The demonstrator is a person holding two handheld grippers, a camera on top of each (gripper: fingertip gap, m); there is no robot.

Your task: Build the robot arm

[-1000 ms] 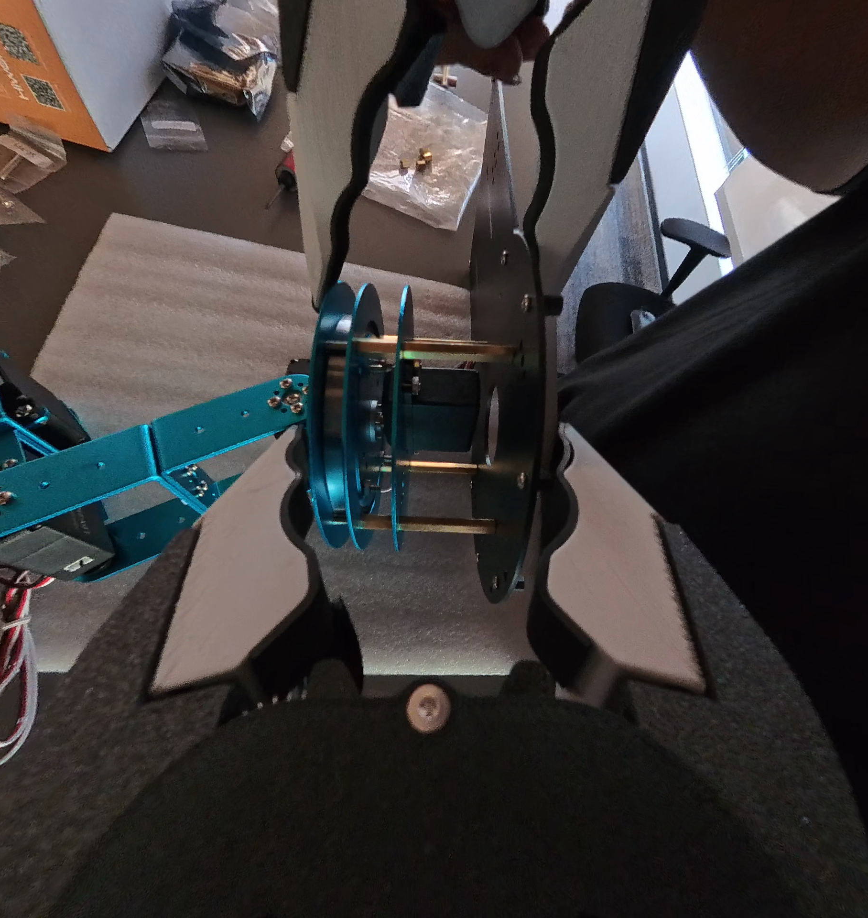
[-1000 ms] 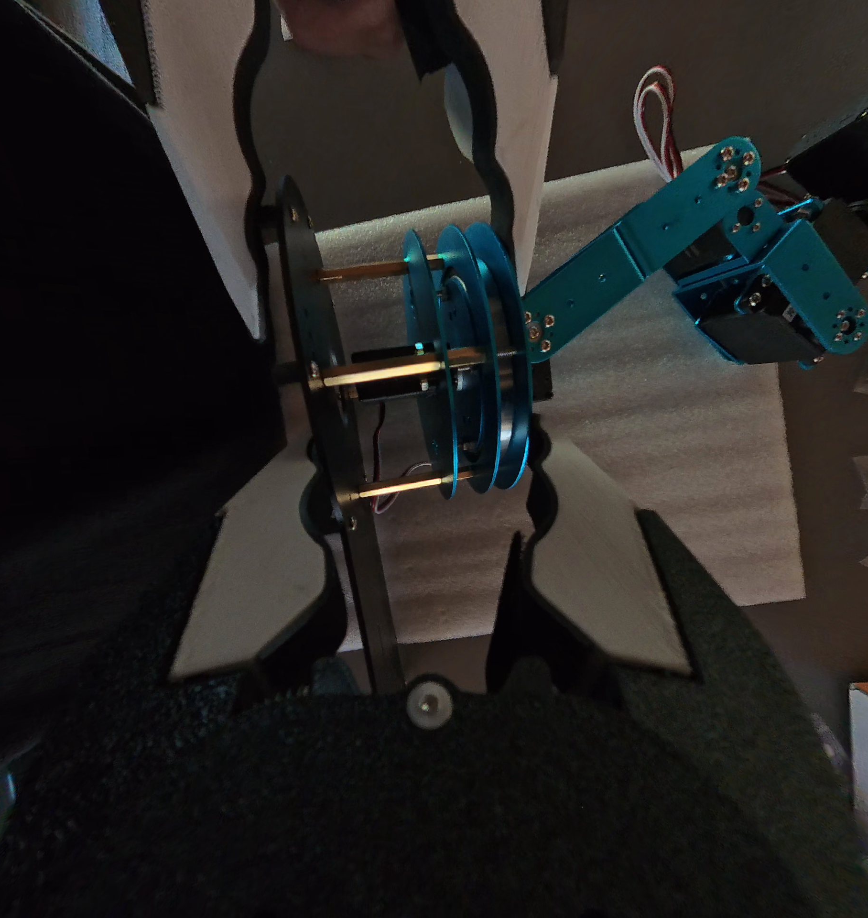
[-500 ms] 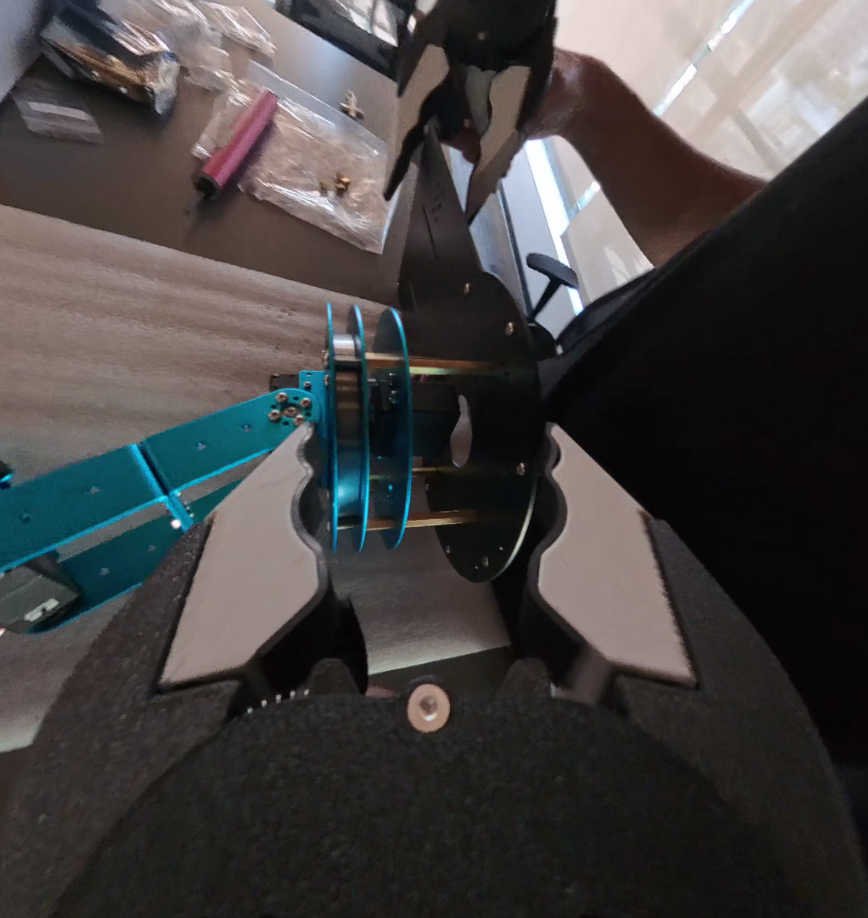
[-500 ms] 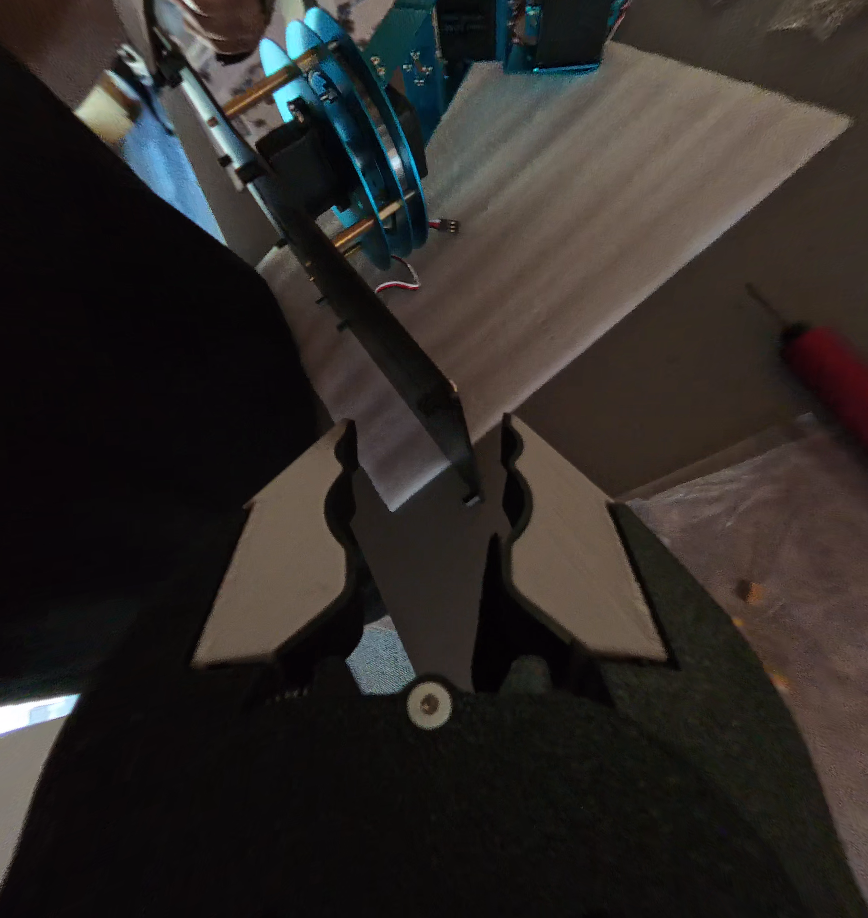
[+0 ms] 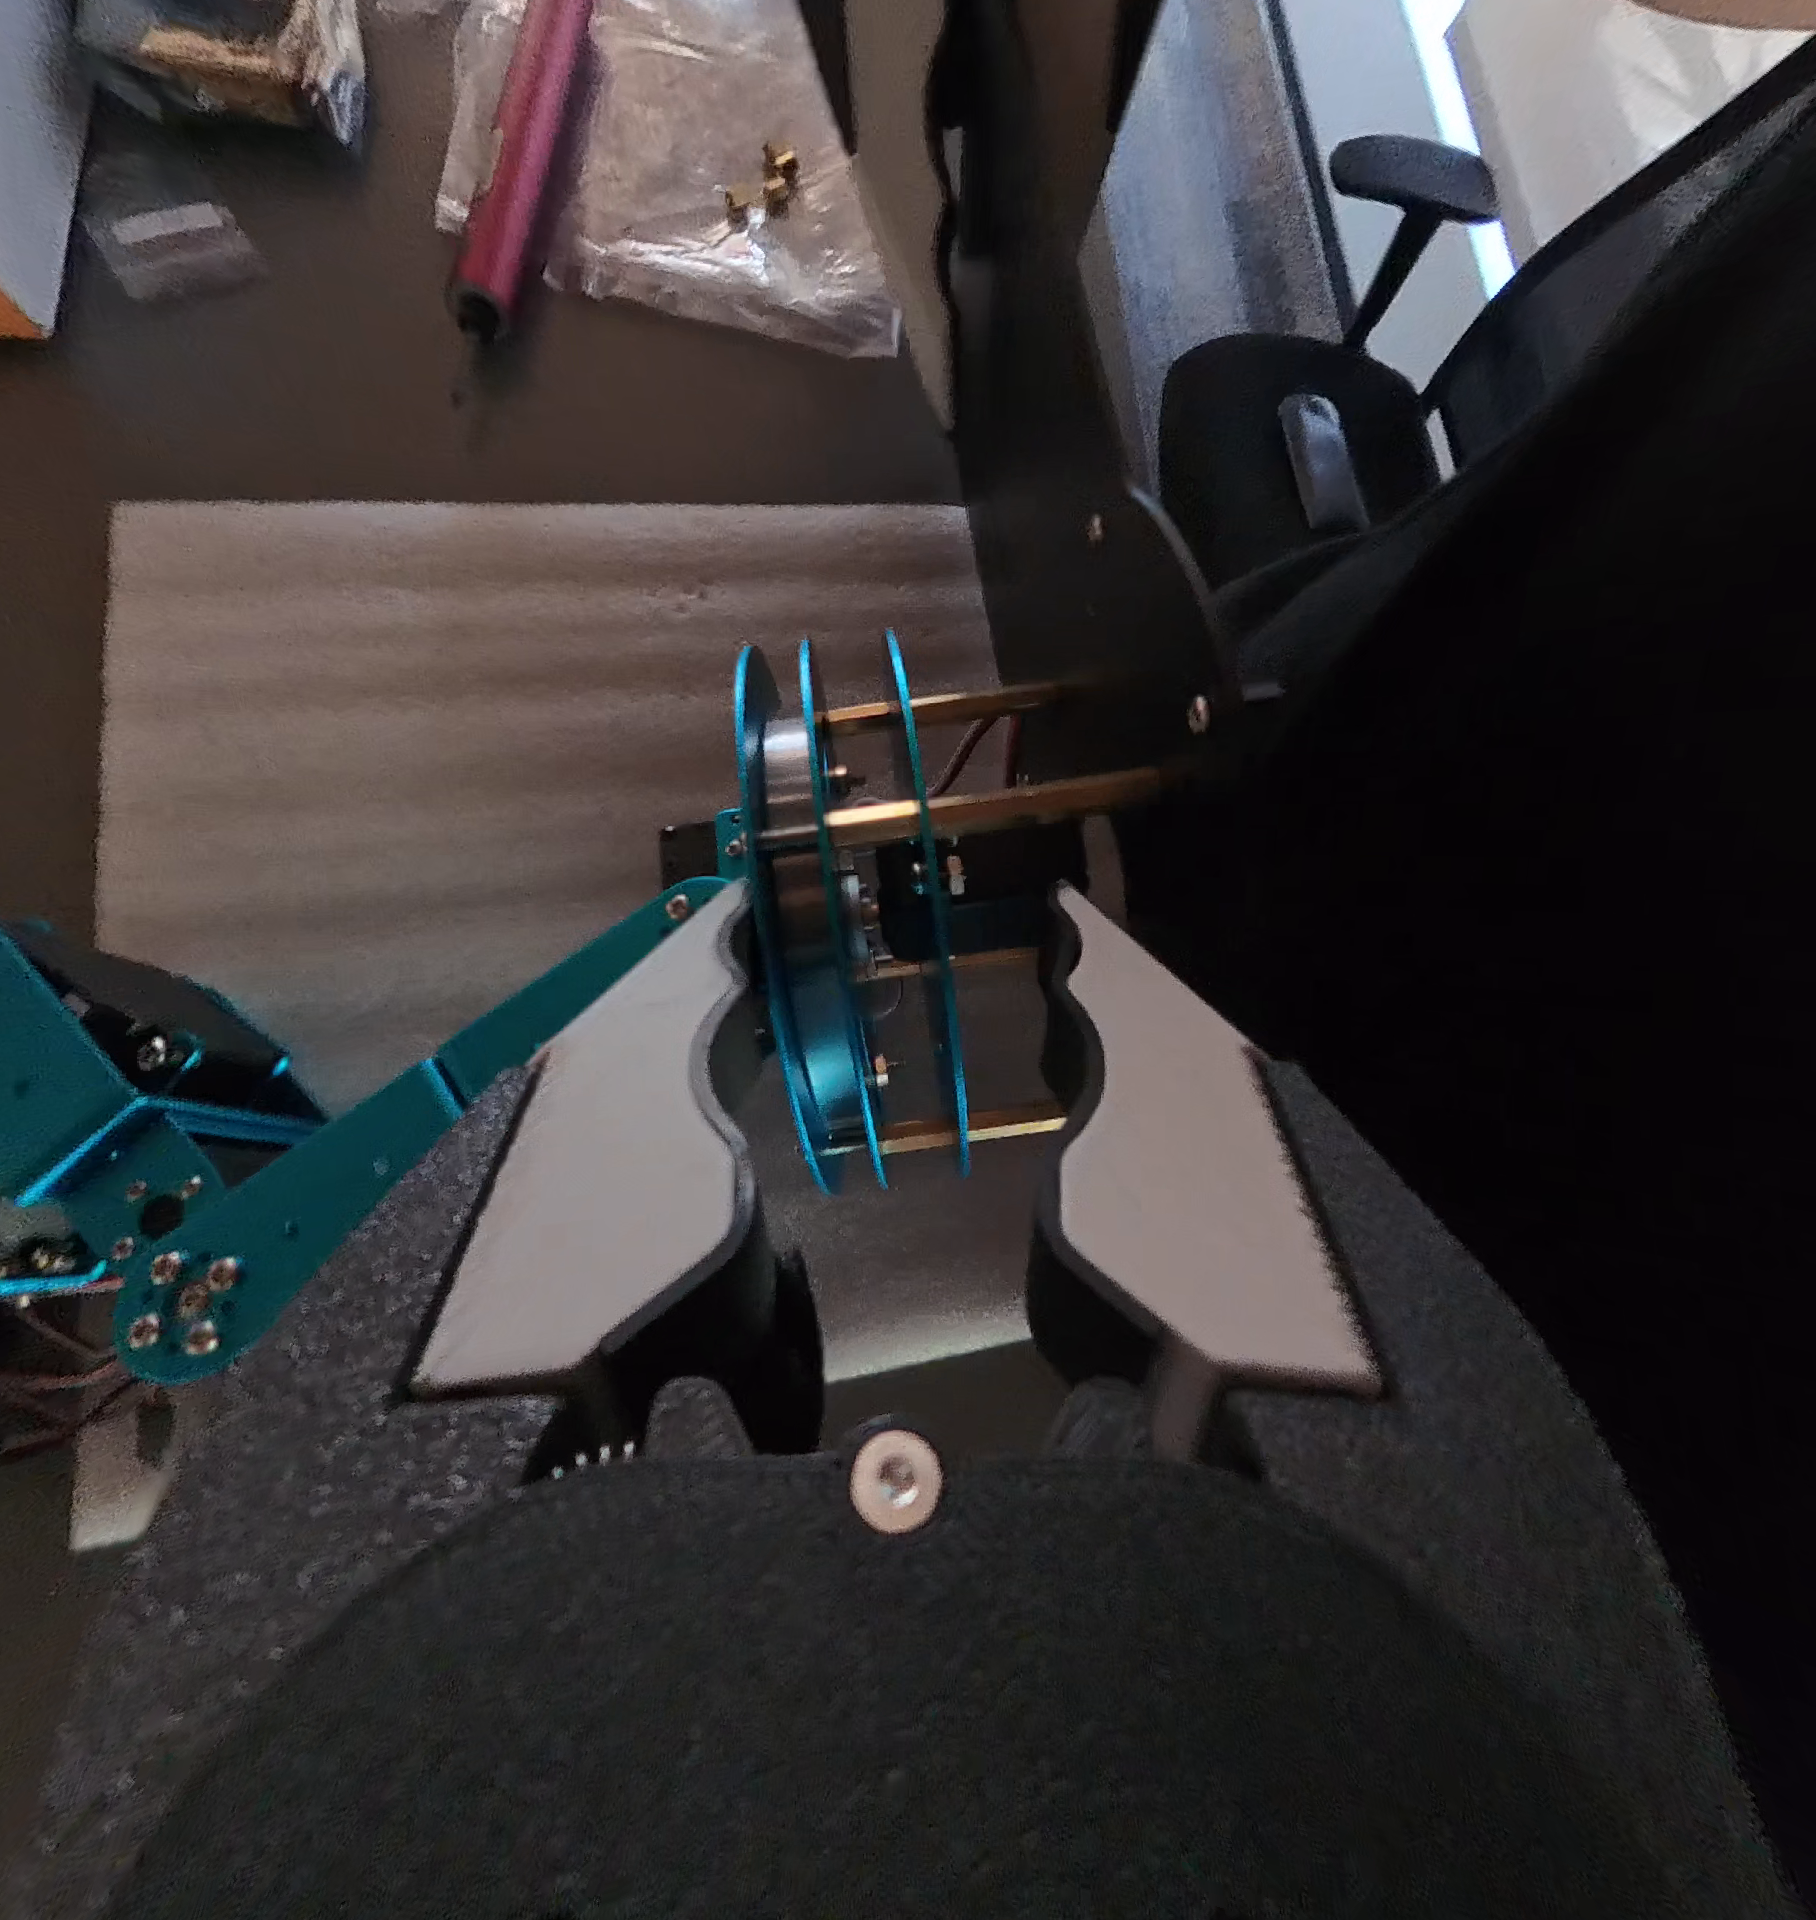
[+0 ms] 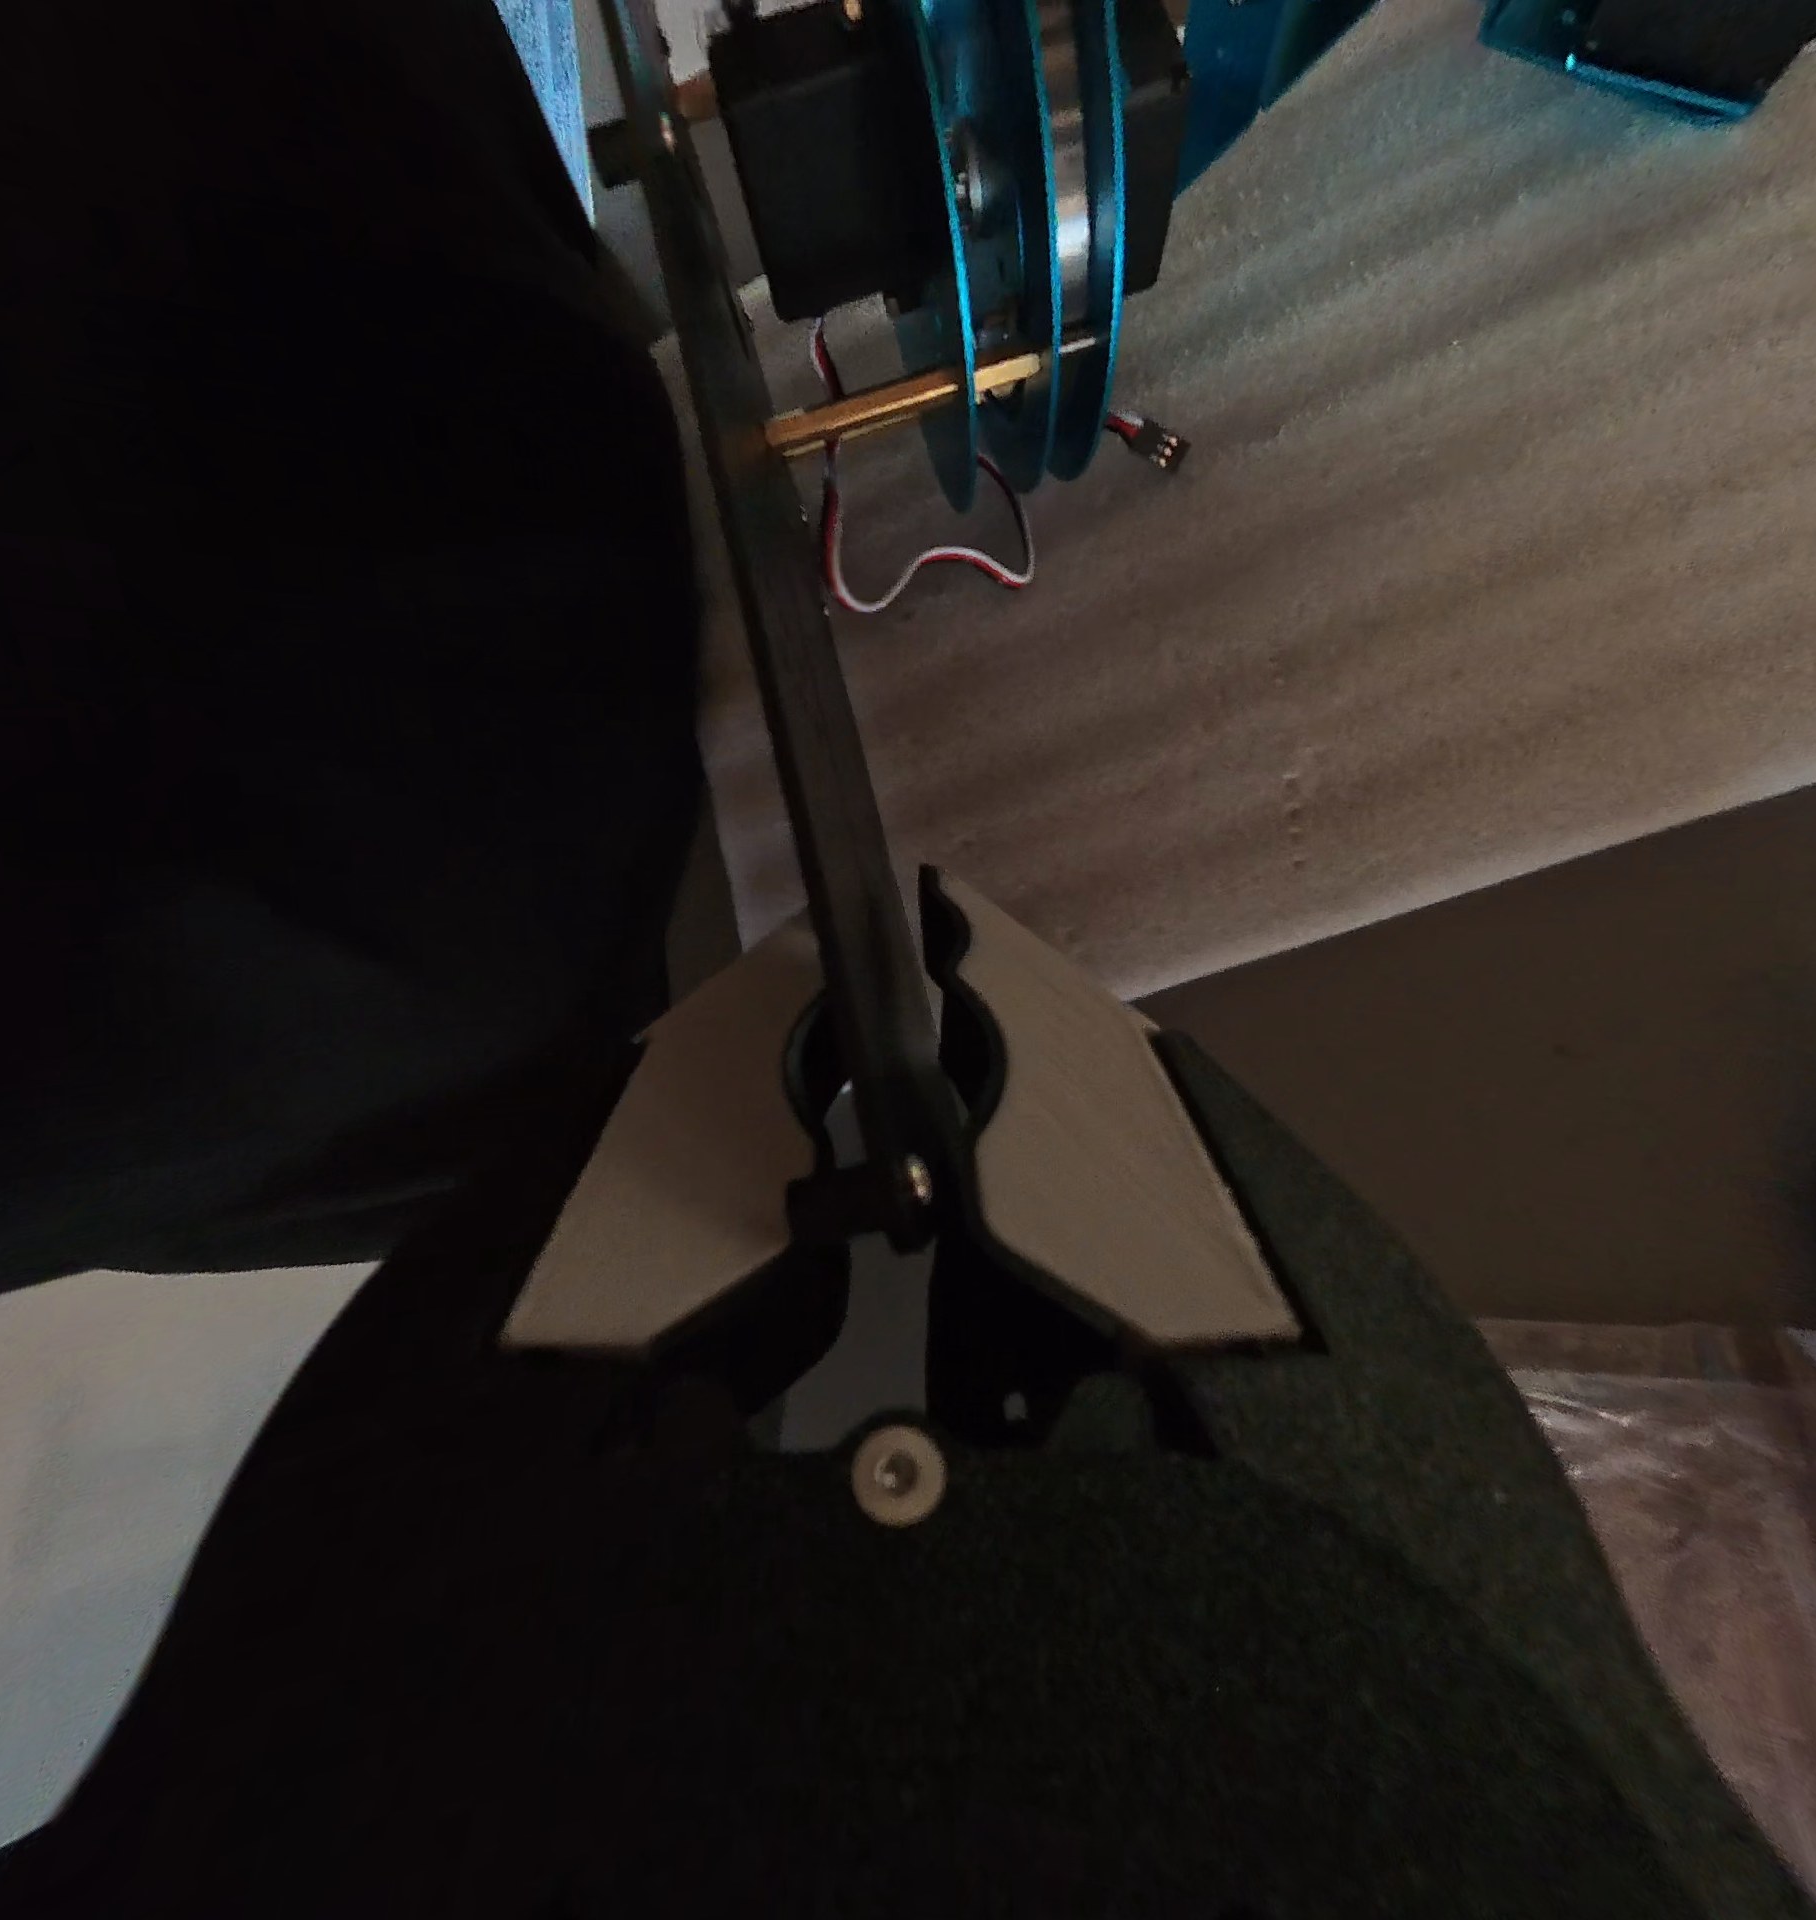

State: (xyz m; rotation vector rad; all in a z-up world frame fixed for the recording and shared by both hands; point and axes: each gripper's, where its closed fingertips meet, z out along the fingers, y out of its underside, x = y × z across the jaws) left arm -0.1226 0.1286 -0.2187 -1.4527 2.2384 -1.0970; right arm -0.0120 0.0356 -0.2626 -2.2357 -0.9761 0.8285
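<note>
Your right claw (image 6: 888,1049) is clamped on the black plate (image 6: 779,582) edge, your left claw (image 5: 899,997) spread around the blue discs (image 5: 842,914) beside that plate, above the foam sheet (image 5: 416,707).

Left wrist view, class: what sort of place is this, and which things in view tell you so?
Probably an office desk used as a kit-assembly bench. A foam sheet pads the dark tabletop, clear bags of brass hardware lie by a red-handled screwdriver, and an office chair stands beyond the edge.
</note>
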